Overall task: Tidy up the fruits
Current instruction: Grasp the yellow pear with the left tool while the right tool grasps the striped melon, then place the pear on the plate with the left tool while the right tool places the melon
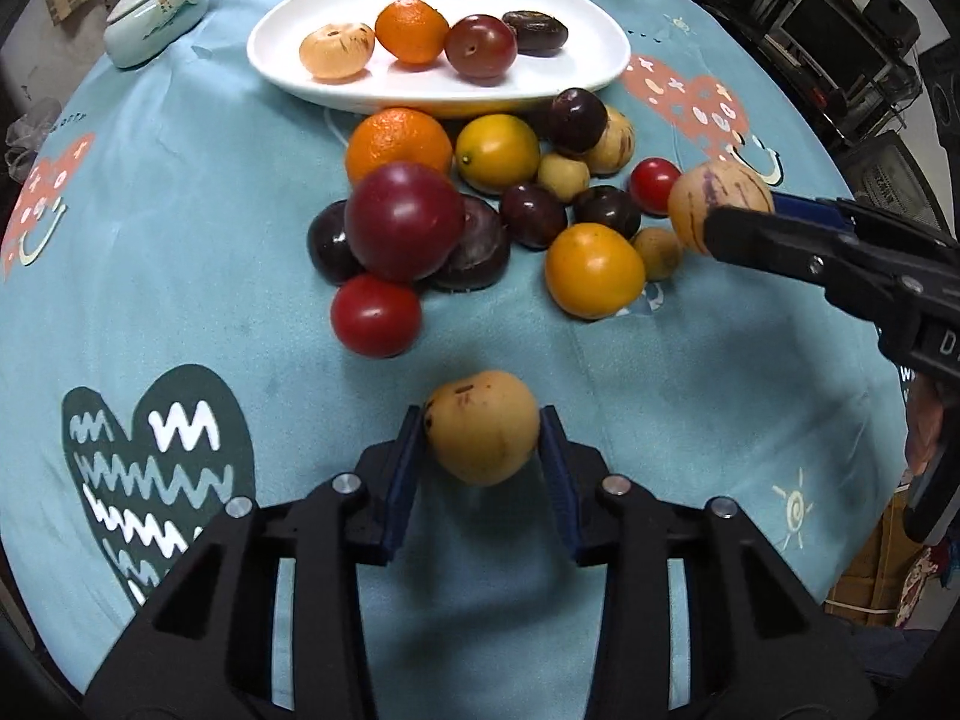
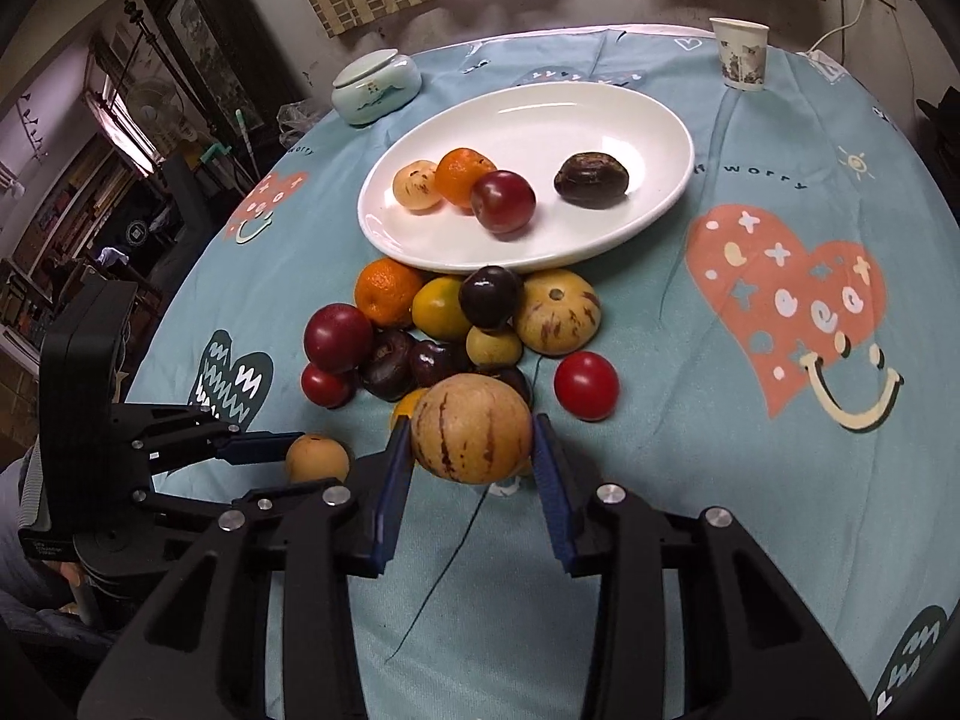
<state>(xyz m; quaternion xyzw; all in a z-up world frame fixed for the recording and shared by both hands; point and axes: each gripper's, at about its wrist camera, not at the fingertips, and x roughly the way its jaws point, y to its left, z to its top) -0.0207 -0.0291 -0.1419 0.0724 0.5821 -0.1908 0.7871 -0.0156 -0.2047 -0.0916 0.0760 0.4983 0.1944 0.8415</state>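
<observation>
Two fruits are in hand: my left gripper is closed on a small tan fruit, and my right gripper is closed on a striped pepino melon, both above the cloth. With four fruits at 9 o'clock on the white plate, I should lower each load onto bare porcelain toward 3 o'clock. I judge that releasing only after contact prevents rolling.

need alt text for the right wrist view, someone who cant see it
The right claw grips a tan, purple-streaked round fruit above a blue patterned tablecloth. Beyond it a pile of loose fruit sits before a white oval plate holding four fruits; at left, the left claw holds a small tan fruit.
</observation>
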